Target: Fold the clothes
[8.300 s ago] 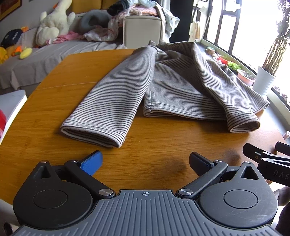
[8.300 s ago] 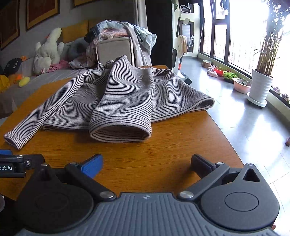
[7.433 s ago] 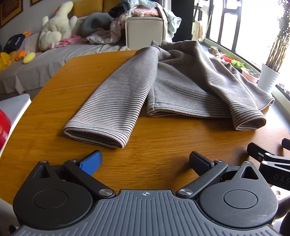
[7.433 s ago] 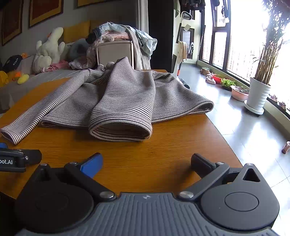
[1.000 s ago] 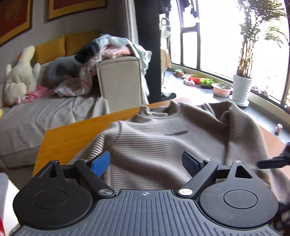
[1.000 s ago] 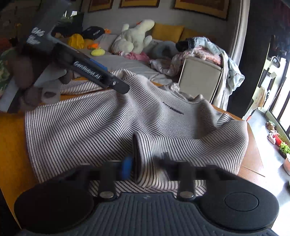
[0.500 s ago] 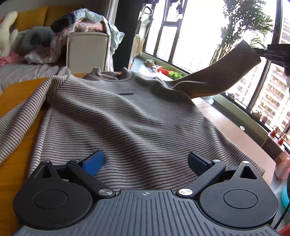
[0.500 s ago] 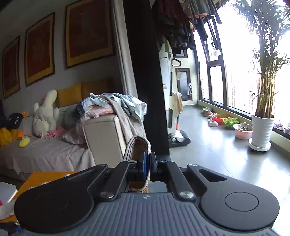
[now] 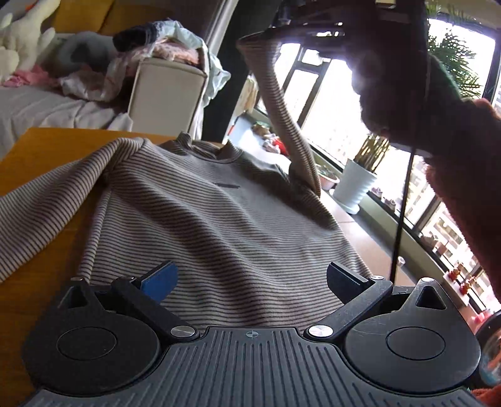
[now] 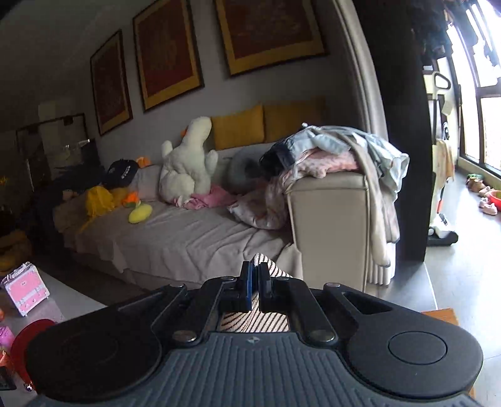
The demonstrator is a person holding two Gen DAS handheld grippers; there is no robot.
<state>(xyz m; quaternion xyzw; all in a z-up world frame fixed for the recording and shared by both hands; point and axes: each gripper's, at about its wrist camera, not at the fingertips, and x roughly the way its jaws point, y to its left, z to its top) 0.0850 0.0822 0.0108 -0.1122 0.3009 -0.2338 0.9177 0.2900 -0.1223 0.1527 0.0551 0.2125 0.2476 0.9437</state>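
So in the left wrist view our striped sweater lies flat on the desk, filling the middle of the frame. Our left gripper sits at bottom center, wide open, nothing held. Upper right, our right gripper is clamped on the sleeve cuff, lifted high, probably to fold it across.

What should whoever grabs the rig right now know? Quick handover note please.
Right tongs: shut on the cuff of the grey striped knit sweater's sleeve, lifted high above the table.
Left tongs: open, empty, over the sweater's hem.
Sweater body: spread flat on the orange wooden table; the other sleeve lies out to the side.
Done: laid out flat.
Left: fold both sleeves in, then fold the body.
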